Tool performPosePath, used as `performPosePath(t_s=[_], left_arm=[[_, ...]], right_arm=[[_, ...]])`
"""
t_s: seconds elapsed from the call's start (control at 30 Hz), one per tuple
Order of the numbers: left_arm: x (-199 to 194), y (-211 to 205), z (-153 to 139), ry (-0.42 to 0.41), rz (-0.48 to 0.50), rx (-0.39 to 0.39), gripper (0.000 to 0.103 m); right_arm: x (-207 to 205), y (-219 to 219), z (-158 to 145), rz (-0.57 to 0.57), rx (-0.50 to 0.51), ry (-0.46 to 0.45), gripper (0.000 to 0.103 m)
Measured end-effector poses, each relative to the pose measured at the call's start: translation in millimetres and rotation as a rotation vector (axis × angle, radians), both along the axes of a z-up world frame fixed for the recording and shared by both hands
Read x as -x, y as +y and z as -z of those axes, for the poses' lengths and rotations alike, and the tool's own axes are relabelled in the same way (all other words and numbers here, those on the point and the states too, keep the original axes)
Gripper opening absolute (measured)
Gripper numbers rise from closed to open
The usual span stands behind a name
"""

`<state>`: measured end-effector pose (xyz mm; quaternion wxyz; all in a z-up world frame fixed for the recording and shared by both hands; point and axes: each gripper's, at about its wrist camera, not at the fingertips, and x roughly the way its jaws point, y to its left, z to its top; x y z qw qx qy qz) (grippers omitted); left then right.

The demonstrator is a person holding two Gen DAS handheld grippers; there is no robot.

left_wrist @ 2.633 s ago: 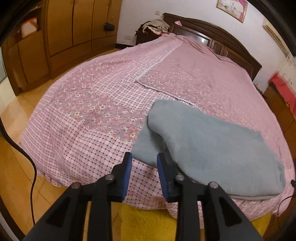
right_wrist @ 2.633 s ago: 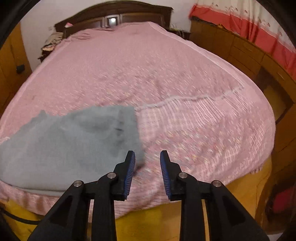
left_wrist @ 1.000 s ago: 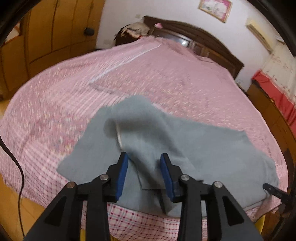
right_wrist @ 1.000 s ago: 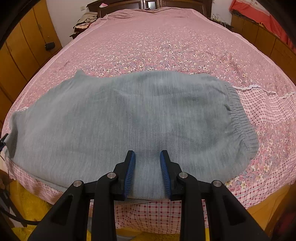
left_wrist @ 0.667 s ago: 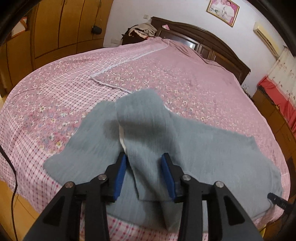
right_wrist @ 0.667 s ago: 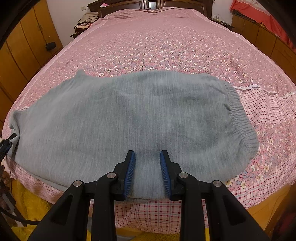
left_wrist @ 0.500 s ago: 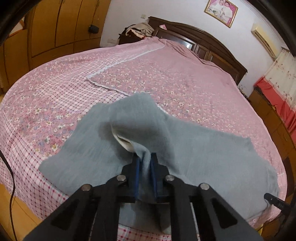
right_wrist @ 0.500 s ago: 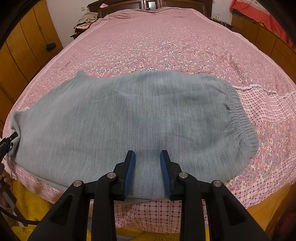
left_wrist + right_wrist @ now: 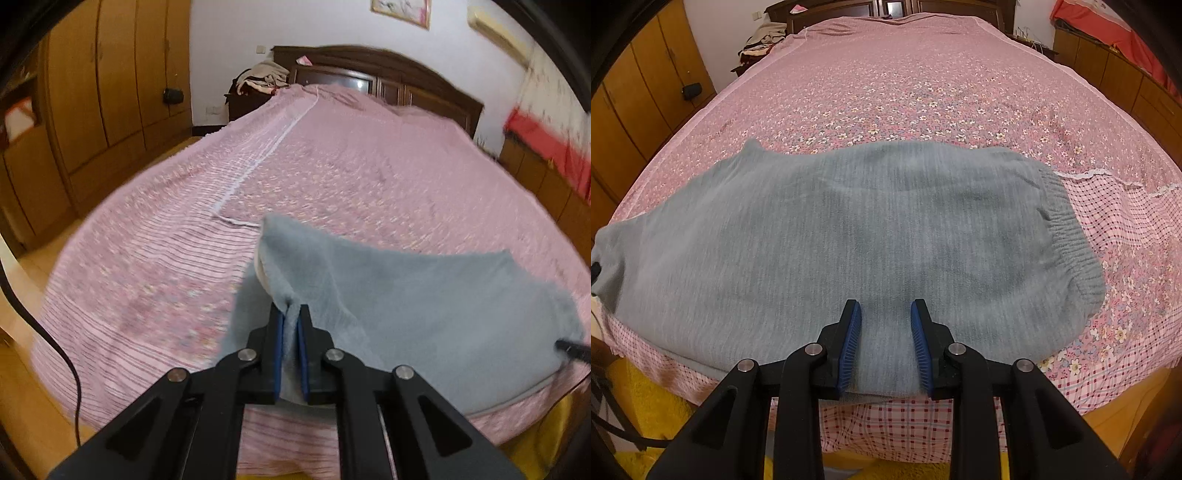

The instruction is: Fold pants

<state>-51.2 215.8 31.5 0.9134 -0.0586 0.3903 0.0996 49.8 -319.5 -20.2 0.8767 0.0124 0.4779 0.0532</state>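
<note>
grey fleece pants (image 9: 871, 236), flat at the bed's (image 9: 923, 74) near edge. left gripper (image 9: 290, 314): jaws clamped on the leg hem, lifted. right gripper (image 9: 885, 314): jaws part-open, empty, over the cloth. i'd carry the hem across evenly toward the waistband (image 9: 1067, 236).

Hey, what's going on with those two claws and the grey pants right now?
Left gripper shut on pants leg end. Right gripper open over the near edge. Bedspread around them, nothing in the way.

Bed (image 9: 923, 74) beyond the grey pants (image 9: 868, 229) is open bedspread up to the headboard (image 9: 388, 70). Wardrobe (image 9: 103, 92) closes the left side, low cabinets (image 9: 1108, 62) the right. Black cable (image 9: 44, 332) hangs off the bed's left edge.
</note>
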Motion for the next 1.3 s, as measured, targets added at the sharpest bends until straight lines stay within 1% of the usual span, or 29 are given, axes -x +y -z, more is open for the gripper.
performPosePath(t_s=[0.03,0.2,0.33,0.4,0.47,0.5,0.57,0.63,0.67,0.73,0.8,0.83,0.9,0.93,0.97,1.07,1.13,1.2,1.3], left_arm=[[-1,3,1,0.019,0.005,-0.019,0.007],[-9,10,13,0.062,0.034,-0.054,0.007],[-25,14,27,0.126,0.056,-0.083,0.009],[-28,16,32,0.151,0.056,-0.107,0.015],[-31,20,34,0.164,0.054,-0.123,0.017],[-32,23,34,0.169,0.05,-0.117,0.018],[-29,32,31,0.171,0.027,-0.107,0.018],[-25,39,25,0.162,0.002,-0.119,0.018],[-21,41,19,0.149,-0.006,-0.113,0.018],[-13,45,9,0.127,-0.001,-0.062,0.018],[-5,47,-1,0.105,0.024,0.037,0.02],[-2,46,-6,0.098,0.038,0.078,0.022],[0,38,-10,0.089,0.064,0.114,0.031],[-1,33,-11,0.088,0.071,0.123,0.033],[-2,29,-9,0.093,0.076,0.133,0.037],[-8,15,8,0.138,0.075,0.142,0.037],[-8,13,25,0.197,0.037,0.136,0.037],[-1,16,45,0.254,-0.007,0.154,0.037],[13,25,55,0.27,-0.056,0.182,0.04]], right_arm=[[0,0,0,0.0,-0.001,0.0,0.029],[0,0,0,-0.004,0.0,0.004,0.03],[0,-1,-1,-0.008,0.001,0.008,0.03],[1,-1,-1,-0.012,0.005,0.009,0.029],[1,-1,0,-0.019,0.007,0.011,0.029],[1,-1,0,-0.023,0.007,0.012,0.029],[0,0,1,-0.032,0.01,0.021,0.03],[-1,0,0,-0.038,0.014,0.024,0.03],[-2,0,0,-0.042,0.017,0.025,0.03],[-2,0,0,-0.045,0.016,0.024,0.029],[-2,-1,0,-0.041,0.007,0.027,0.029],[-1,-2,-1,-0.038,0.001,0.028,0.03],[0,-3,-4,-0.036,-0.003,0.026,0.029],[1,-4,-5,-0.034,-0.003,0.026,0.029],[2,-5,-7,-0.032,-0.003,0.024,0.03],[4,-6,-7,-0.029,-0.006,0.02,0.029],[5,-9,-4,-0.026,-0.004,0.023,0.029],[7,-12,-2,-0.025,-0.007,0.024,0.029],[11,-18,1,-0.02,-0.007,0.029,0.029]])
